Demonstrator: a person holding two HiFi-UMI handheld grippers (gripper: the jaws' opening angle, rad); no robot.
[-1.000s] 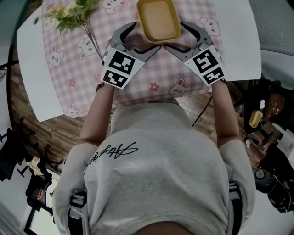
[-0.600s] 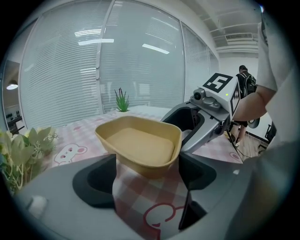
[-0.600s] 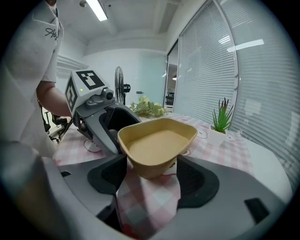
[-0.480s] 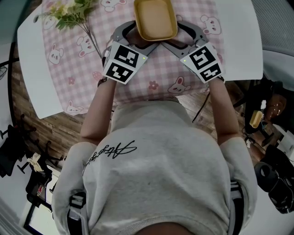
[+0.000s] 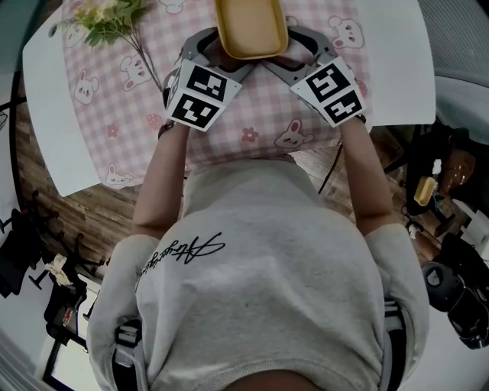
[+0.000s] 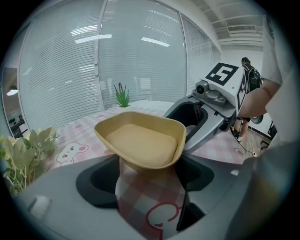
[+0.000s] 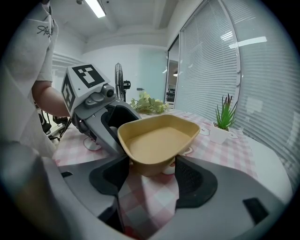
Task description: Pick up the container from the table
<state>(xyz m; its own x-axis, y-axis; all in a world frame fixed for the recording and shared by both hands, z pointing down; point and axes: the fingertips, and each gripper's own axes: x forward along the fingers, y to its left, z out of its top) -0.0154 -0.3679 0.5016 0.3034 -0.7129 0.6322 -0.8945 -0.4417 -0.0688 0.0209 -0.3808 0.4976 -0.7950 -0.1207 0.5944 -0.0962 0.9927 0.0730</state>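
Observation:
A tan, empty plastic container (image 5: 250, 27) stands on the pink checked cloth (image 5: 122, 99). My left gripper (image 5: 216, 58) reaches in at its near left corner and my right gripper (image 5: 294, 58) at its near right corner; the rim hides their tips. In the left gripper view the container's (image 6: 140, 143) narrow base sits between the closing jaws of the left gripper (image 6: 149, 174). In the right gripper view the container (image 7: 157, 140) stands between the closing jaws of the right gripper (image 7: 150, 176), with a sliver of cloth showing beside the right pad (image 7: 194, 180).
A bunch of flowers (image 5: 107, 15) lies on the cloth to the left. A small potted plant (image 7: 224, 124) stands beyond the container near the window blinds. The cloth covers a white table (image 5: 50, 130). Chairs and gear crowd the floor at both sides.
Both grippers have slid a little farther in under the container's rim and their jaws have narrowed around its base. The container keeps its place on the cloth.

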